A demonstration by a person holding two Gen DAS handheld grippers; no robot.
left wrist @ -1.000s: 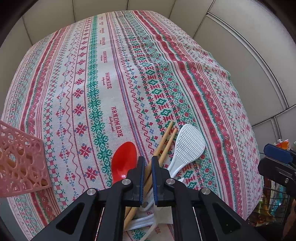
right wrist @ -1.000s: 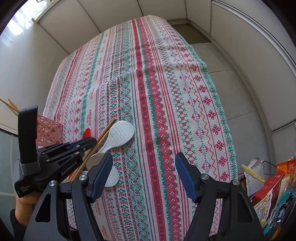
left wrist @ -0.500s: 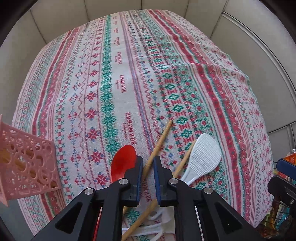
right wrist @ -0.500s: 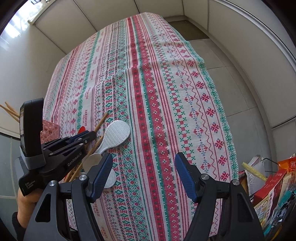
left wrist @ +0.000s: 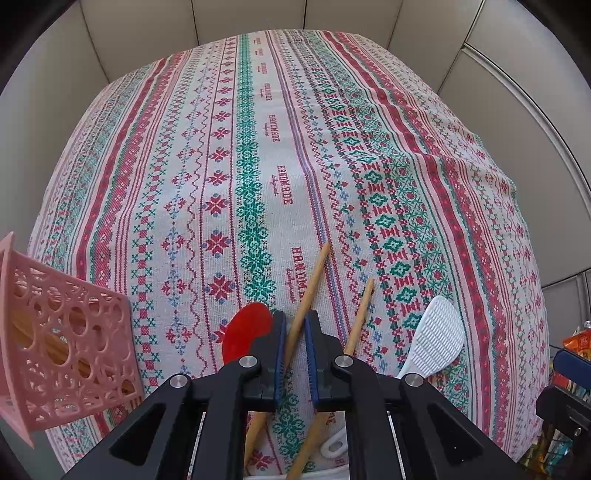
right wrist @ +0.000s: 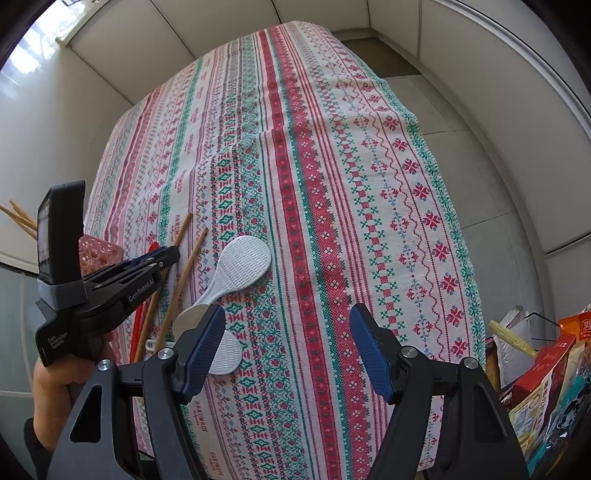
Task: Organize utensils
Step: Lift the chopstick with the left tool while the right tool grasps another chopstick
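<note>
My left gripper (left wrist: 294, 328) is shut on a wooden chopstick (left wrist: 312, 280) that sticks out forward between its fingers, above the patterned tablecloth (left wrist: 258, 166). A second chopstick (left wrist: 358, 314) lies on the cloth just to its right. A red spoon (left wrist: 245, 330) lies left of the fingers and a white rice paddle (left wrist: 434, 339) to the right. A pink perforated basket (left wrist: 62, 354) with chopsticks inside stands at the left. My right gripper (right wrist: 288, 343) is open and empty over the near cloth. The left gripper (right wrist: 166, 258), the rice paddle (right wrist: 240, 266) and another white paddle (right wrist: 225, 354) show in the right wrist view.
The table's right edge drops to a tiled floor (right wrist: 498, 184). Snack boxes and bags (right wrist: 546, 369) stand at the lower right beside the table. White wall panels (left wrist: 258, 18) close off the far end.
My left gripper has lifted one chopstick away from the other and swung left, toward the pink basket. The second chopstick stays on the cloth. My right gripper has barely moved.
</note>
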